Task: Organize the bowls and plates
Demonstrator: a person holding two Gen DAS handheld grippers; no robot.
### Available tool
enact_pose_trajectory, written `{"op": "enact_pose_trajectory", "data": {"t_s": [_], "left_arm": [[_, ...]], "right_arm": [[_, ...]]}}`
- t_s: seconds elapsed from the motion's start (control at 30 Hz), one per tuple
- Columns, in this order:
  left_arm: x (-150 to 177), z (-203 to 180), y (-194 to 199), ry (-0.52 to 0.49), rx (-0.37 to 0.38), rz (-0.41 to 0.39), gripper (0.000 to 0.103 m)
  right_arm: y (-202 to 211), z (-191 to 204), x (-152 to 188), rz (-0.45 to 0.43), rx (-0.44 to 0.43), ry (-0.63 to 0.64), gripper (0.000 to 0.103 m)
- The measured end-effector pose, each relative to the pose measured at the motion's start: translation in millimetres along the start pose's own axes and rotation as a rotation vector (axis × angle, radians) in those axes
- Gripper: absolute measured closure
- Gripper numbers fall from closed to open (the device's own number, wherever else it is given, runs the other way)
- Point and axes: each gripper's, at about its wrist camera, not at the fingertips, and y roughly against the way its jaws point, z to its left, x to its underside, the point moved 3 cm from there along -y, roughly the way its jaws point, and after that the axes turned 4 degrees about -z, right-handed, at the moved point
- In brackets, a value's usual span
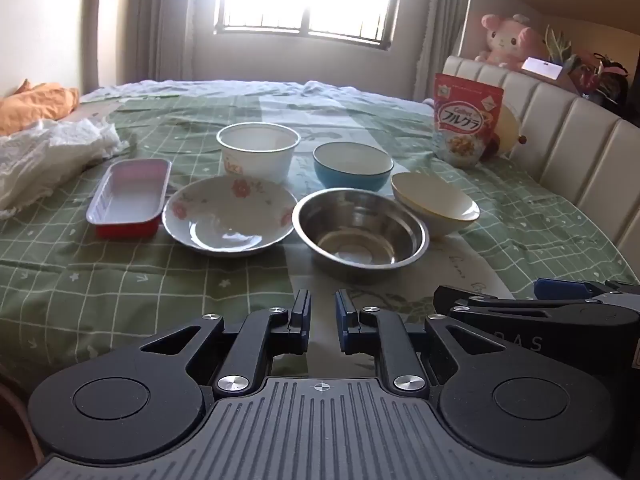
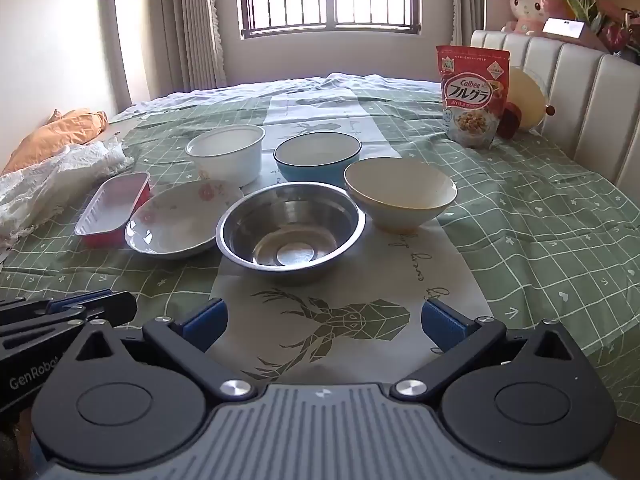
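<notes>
Left gripper (image 1: 323, 322) hovered above green checked bedspread (image 1: 120, 280), jaws nearly closed, nothing between them. Right gripper (image 2: 324, 322) jaws spread wide, empty. 6 dishes clustered ahead: red rectangular foil tray (image 2: 108, 210), floral white plate (image 2: 176, 222), round steel bowl (image 2: 290, 228), cream bowl (image 2: 400, 194), blue bowl (image 2: 318, 158), white tub (image 2: 226, 156). Right view alone showed deer print (image 2: 340, 320).

Bed (image 2: 540, 240) with green checked cover: steel bowl (image 2: 290, 232) centre; floral plate (image 2: 176, 224) at 9 o'clock, cream bowl (image 2: 400, 196) at 2, cereal bag (image 2: 474, 96) beyond.
</notes>
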Motion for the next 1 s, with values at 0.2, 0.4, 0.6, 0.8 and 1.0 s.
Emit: {"op": "enact_pose_trajectory", "data": {"t_s": [0.2, 0.4, 0.6, 0.8, 1.0], "left_arm": [[0.0, -0.4, 5.2, -0.027, -0.019, -0.030, 0.087], [0.8, -0.3, 5.4, -0.016, -0.020, -0.032, 0.087], [-5.1, 1.5, 8.8, -0.016, -0.036, -0.021, 0.087], [-5.0, 4.1, 5.7, -0.008, -0.041, -0.016, 0.087], [-2.6, 3.4, 3.3, -0.009, -0.042, -0.013, 0.087]], "right_arm": [[-2.2, -3.3, 3.5, 0.027, -0.005, -0.028, 0.000], [-3.8, -7.9, 0.3, 0.011, 0.000, -0.035, 0.000], [-2.4, -2.1, 0.7, 0.014, -0.004, -0.018, 0.000], [-6.3, 0.8, 0.2, 0.024, -0.010, -0.012, 0.000], [-7.1, 2.2, 0.7, 0.029, -0.013, -0.009, 0.000]]}}
